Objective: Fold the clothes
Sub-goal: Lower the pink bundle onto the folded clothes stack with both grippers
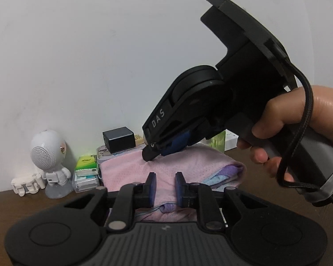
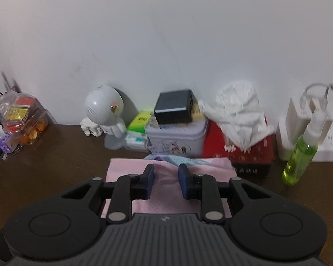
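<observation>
One folded pink garment (image 2: 166,201) beneath two grippers, left gripper (image 1: 165,185) and right gripper (image 2: 166,180), fingers released.

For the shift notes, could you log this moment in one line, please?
pink garment: folded on table | left gripper: open | right gripper: open above it

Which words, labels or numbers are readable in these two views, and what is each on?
"DAS": white letters on the right hand-held gripper.
Green packet: yellow label, too blurred.
Red box: white characters, too blurred.
Tin: pictures only, no legible text.
Nothing else is readable.
</observation>
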